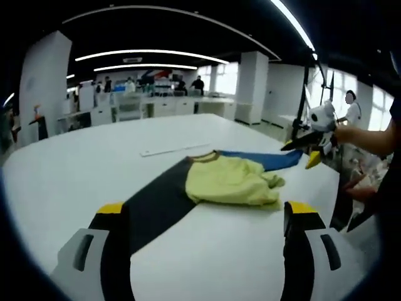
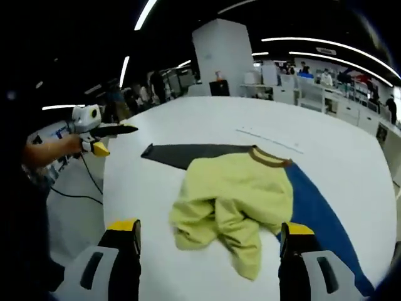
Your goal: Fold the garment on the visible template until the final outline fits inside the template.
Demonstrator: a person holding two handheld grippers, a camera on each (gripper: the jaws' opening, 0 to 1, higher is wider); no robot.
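A pale yellow garment (image 1: 232,182) with a brown collar lies bunched on a flat template, where its dark grey part (image 1: 156,204) meets its blue part (image 1: 263,160). My left gripper (image 1: 205,210) hovers open and empty, just short of the garment over the grey part. In the right gripper view the garment (image 2: 238,200) lies close ahead with its crumpled hem nearest, between the grey part (image 2: 188,153) and the blue part (image 2: 319,213). My right gripper (image 2: 210,229) is open and holds nothing. Each view shows the other gripper held by a hand beyond the table edge: the right gripper (image 1: 310,147), the left gripper (image 2: 100,135).
A large white table (image 1: 94,157) carries everything. A thin white strip (image 1: 172,149) lies past the template. The table edge (image 2: 106,188) runs beside a cable on the floor (image 2: 81,191). Desks, pillars and people stand far behind (image 1: 156,88).
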